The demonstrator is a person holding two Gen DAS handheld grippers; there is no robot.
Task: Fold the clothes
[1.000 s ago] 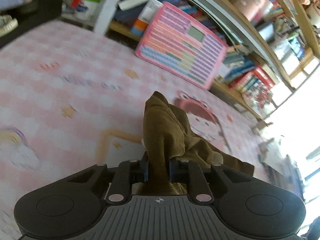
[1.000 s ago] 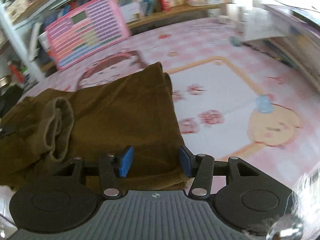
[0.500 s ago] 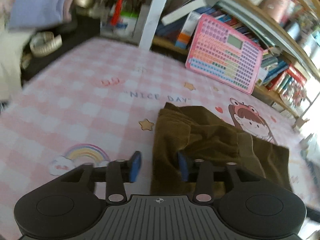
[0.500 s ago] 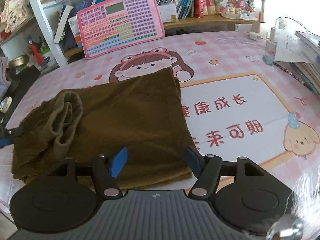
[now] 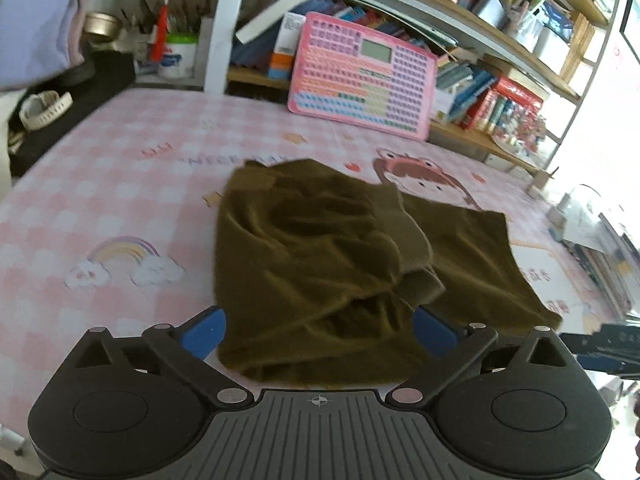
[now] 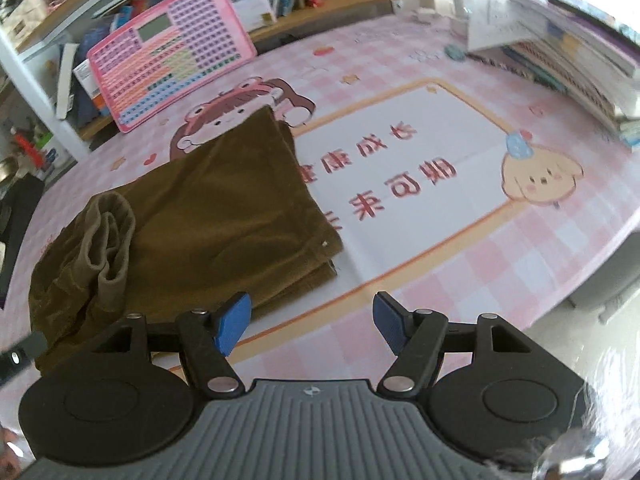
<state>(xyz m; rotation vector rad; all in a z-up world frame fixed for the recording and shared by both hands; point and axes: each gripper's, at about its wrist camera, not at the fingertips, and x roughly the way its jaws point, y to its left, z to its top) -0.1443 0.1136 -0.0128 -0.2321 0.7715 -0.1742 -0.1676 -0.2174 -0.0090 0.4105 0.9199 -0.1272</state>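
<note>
An olive-brown garment (image 5: 320, 240) lies folded on the pink checked mat (image 5: 120, 200). Its ribbed band (image 6: 108, 248) is bunched on top at the left end. My left gripper (image 5: 319, 330) hangs over the garment's near edge. Its jaws are opening wide, and the cloth lies between the blue pads (image 5: 204, 330) without touching them. My right gripper (image 6: 312, 320) stands open just past the garment's (image 6: 208, 208) near right corner, over bare mat, with nothing between its pads (image 6: 234, 320).
A pink keypad board (image 5: 360, 80) leans on the bookshelf (image 5: 500, 92) at the back. Stacked books and papers (image 6: 560, 52) fill the far right. The mat's edge (image 6: 580, 264) drops off at the right. A dark surface with a white watch (image 5: 44, 110) lies left.
My left gripper let go of the lifted garment, spread its jaws and drew back; the cloth now lies on the mat. My right gripper opened wider and slid right, off the garment.
</note>
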